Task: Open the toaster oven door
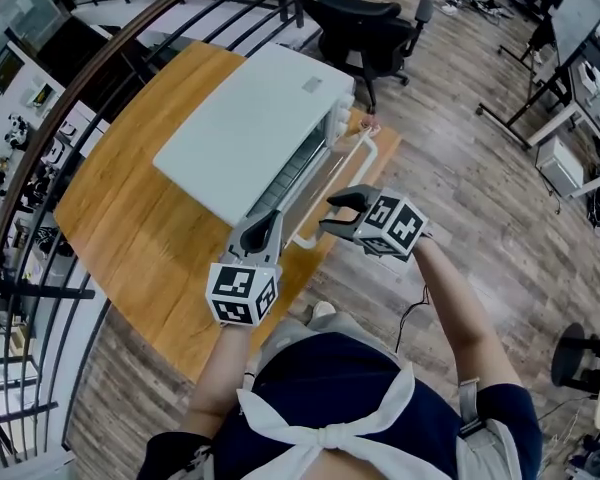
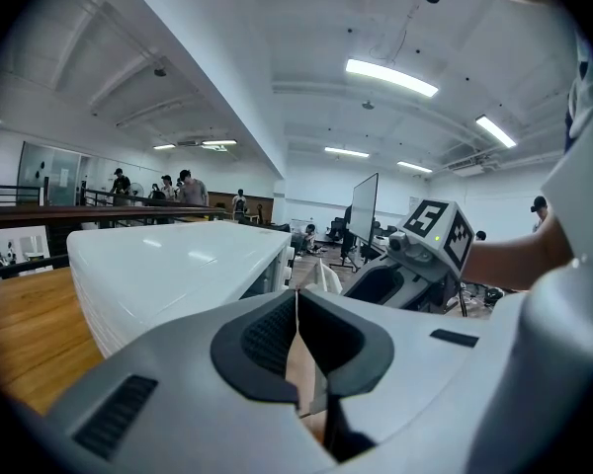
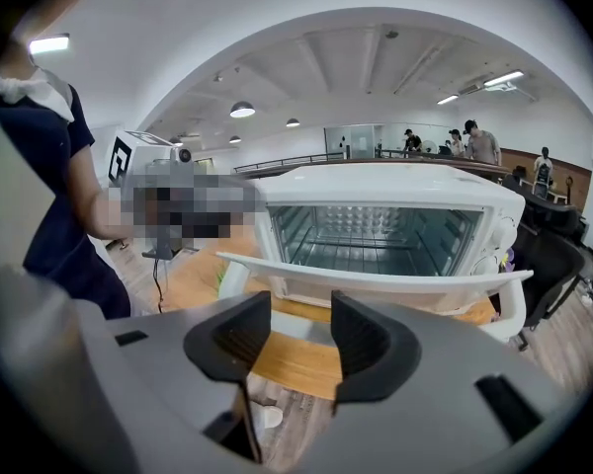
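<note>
The white toaster oven (image 1: 250, 128) stands on a wooden table (image 1: 120, 208). Its glass door (image 1: 310, 183) hangs open toward me, with the white handle bar (image 1: 345, 178) at its outer edge. In the right gripper view the oven cavity (image 3: 376, 225) with its wire rack is exposed, and the lowered door (image 3: 376, 282) lies level in front of it. My right gripper (image 1: 338, 213) (image 3: 298, 339) is open just short of the handle, nothing between its pads. My left gripper (image 1: 260, 230) (image 2: 296, 314) is shut and empty beside the oven's near front corner.
The table's front edge (image 1: 310, 258) lies under the open door, above wood floor. A black office chair (image 1: 365, 28) stands behind the oven. A curved metal railing (image 1: 40, 168) runs along the table's left side. Desks and people are far off.
</note>
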`<state>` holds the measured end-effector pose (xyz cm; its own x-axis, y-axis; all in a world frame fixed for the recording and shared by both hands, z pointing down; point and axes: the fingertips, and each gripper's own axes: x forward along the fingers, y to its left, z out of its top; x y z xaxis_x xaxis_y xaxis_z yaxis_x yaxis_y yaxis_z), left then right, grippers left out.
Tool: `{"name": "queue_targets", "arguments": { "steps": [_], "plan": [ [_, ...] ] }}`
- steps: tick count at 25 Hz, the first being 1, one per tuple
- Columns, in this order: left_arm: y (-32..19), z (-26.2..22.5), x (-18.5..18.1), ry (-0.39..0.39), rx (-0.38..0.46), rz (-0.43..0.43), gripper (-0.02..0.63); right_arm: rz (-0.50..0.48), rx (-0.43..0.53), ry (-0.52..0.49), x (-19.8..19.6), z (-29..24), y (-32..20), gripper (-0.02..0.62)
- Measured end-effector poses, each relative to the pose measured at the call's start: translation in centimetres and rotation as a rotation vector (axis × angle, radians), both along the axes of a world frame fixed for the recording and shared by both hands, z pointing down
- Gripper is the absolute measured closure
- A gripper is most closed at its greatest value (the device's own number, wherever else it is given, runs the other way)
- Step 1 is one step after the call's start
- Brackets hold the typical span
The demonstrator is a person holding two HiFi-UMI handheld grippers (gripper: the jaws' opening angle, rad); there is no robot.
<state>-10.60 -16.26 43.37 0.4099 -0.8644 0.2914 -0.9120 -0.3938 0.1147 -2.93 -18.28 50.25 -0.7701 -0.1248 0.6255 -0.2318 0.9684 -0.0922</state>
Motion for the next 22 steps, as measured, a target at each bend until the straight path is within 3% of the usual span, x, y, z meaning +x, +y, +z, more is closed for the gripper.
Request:
{"name": "queue_targets", "arguments": {
  "steps": [13,19,22],
  "plan": [
    [0.1,0.1,0.9,0.002,-0.003,0.029,0.581,0.129,-0.018,0.002,1.6,1.9,0.2,0.469],
    [0.3,0.4,1.0,0.0,-0.009,0.03,0.581,0.225,0.015,-0.004,2.3,2.0,-0.8,0.572],
    [0.3,0.4,1.0,0.002,-0.011,0.032,0.581,0.256,0.01,-0.016,2.4,2.0,-1.1,0.588]
  ]
}}
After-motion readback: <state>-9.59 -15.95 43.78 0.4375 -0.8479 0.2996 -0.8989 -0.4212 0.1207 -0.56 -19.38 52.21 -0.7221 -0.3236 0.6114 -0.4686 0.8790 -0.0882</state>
